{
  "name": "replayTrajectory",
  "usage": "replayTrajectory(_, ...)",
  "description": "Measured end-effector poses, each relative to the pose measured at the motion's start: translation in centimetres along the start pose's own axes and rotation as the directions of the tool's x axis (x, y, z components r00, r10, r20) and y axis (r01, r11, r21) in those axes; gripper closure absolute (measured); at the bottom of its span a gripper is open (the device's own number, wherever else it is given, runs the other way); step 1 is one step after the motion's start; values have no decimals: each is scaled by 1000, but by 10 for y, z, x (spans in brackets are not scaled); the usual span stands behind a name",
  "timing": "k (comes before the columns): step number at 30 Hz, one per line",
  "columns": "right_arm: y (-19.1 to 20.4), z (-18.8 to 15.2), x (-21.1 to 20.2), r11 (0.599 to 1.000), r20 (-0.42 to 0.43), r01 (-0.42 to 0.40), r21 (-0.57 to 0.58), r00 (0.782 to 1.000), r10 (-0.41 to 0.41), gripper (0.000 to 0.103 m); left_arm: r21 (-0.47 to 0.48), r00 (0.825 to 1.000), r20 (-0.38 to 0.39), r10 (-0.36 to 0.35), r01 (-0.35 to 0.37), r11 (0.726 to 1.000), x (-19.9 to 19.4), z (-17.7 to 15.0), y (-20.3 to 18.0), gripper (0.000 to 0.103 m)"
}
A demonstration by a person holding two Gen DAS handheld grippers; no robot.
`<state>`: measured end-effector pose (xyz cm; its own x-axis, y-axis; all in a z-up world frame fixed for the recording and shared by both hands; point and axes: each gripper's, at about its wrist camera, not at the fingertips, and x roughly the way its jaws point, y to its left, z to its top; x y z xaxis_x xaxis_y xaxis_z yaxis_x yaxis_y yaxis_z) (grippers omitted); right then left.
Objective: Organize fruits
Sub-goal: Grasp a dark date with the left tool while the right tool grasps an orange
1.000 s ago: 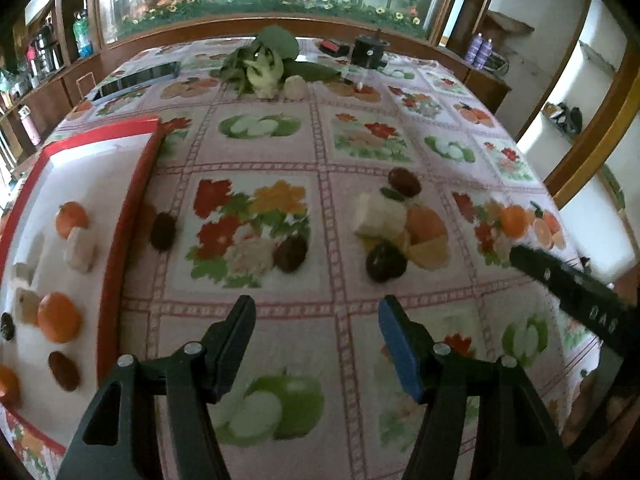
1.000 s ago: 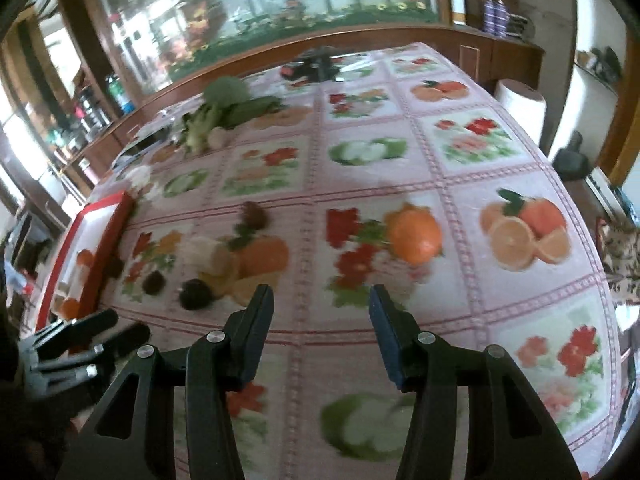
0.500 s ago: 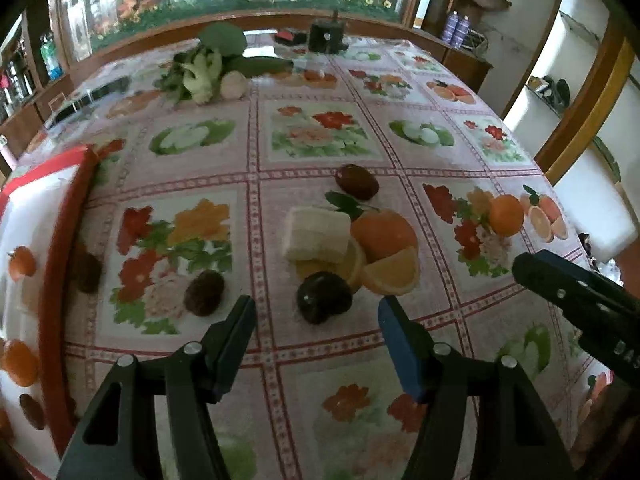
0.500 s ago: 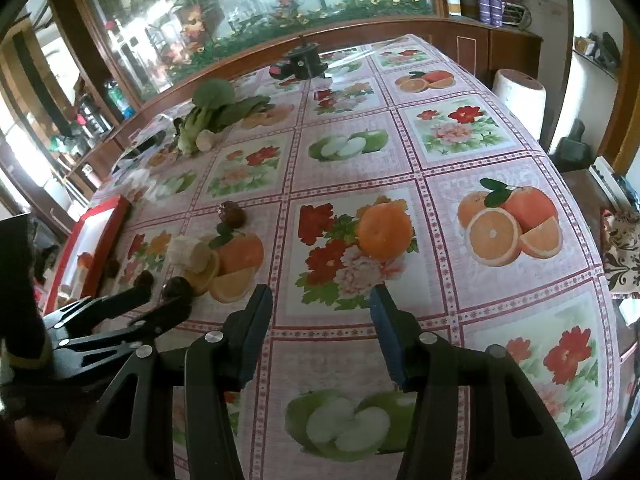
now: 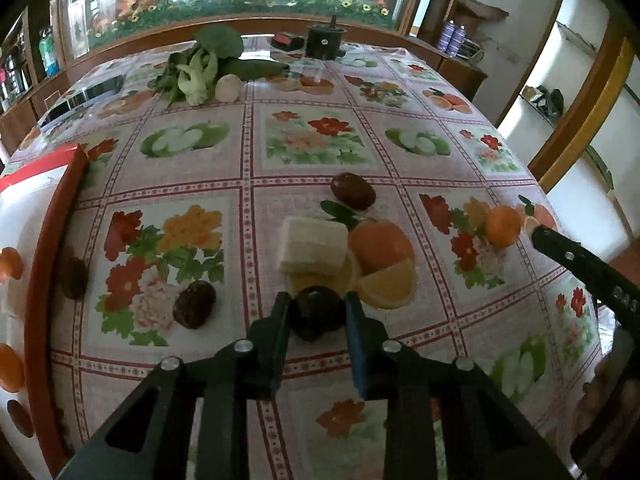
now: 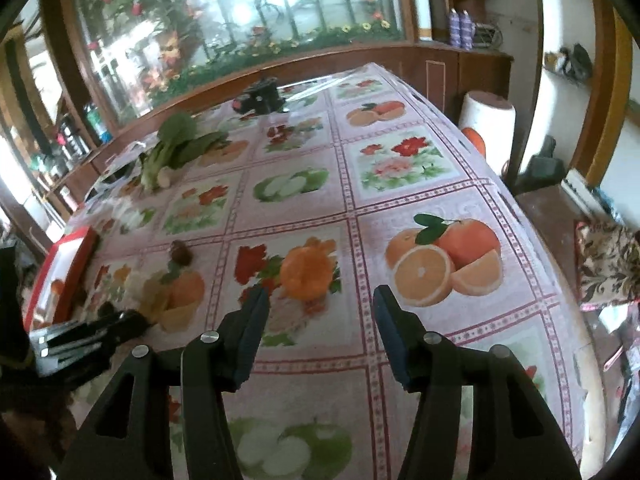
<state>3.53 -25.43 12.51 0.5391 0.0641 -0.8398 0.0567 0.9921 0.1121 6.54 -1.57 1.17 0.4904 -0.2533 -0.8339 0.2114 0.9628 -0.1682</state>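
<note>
A dark round fruit lies on the fruit-print tablecloth, and my left gripper is closing with both pads against its sides. Just beyond it sit a pale block, a brown date and another brown fruit. A small orange rests right in front of my right gripper, whose jaws are opening with nothing between them. The left gripper shows at the lower left of the right wrist view. A red-rimmed white tray at the left holds oranges and dark fruits.
Leafy greens and a black pot stand at the table's far end. One more dark fruit lies against the tray's rim. The table's right edge drops off near a white roll. The right gripper's finger reaches in from the right.
My left gripper swung from beside the tray to the dark round fruit and closed onto it. My right gripper crept toward the orange and its jaws spread wider.
</note>
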Motion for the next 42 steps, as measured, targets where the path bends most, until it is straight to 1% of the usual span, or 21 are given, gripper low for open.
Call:
replayTrajectory(4,11,3,21,998,-56,-18,-56,998,15,45,-24,1000,-3,-16,16,1000,0,1,3,74)
replayTrajectory(8,17,4,38,996,-86,19,-92,996,-27,46,-24,1000,0,-25,25,999,-1,0,4,74)
replayTrajectory(9,18,4,40,995,-91,25,-101,995,-35,49,-28,1000,2,-29,29,999,-1,0,5,74)
replayTrajectory(10,21,4,42,991,-82,40,-128,995,-50,60,-31,999,3,-33,33,999,-1,0,6,74)
replayTrajectory(11,21,3,42,989,-81,43,-143,995,-56,65,-36,999,5,-38,39,999,-1,0,7,74)
replayTrajectory(12,22,4,43,986,-79,50,-160,995,-63,69,-41,999,6,-42,42,998,-2,-1,7,74)
replayTrajectory(17,18,2,36,988,-62,34,-150,997,-44,70,-53,998,6,-55,55,997,-6,-5,8,74)
replayTrajectory(20,15,1,27,993,-52,1,-117,999,-7,70,-51,998,7,-62,62,997,-12,-9,8,74)
replayTrajectory(26,21,-4,7,995,-31,-37,-94,999,34,69,-63,994,10,-111,111,992,-27,-19,8,74)
replayTrajectory(30,31,-13,-3,994,-31,-38,-102,999,35,69,-64,990,17,-139,140,988,-38,-27,9,74)
replayTrajectory(33,40,-21,-4,994,-46,-41,-104,998,36,69,-64,988,18,-151,152,986,-45,-33,12,74)
replayTrajectory(39,62,-33,-4,992,-71,-54,-110,996,47,69,-64,988,31,-150,152,986,-63,-46,25,74)
replayTrajectory(42,82,-35,-4,989,-76,-73,-132,995,63,69,-72,989,39,-144,147,987,-72,-51,35,74)
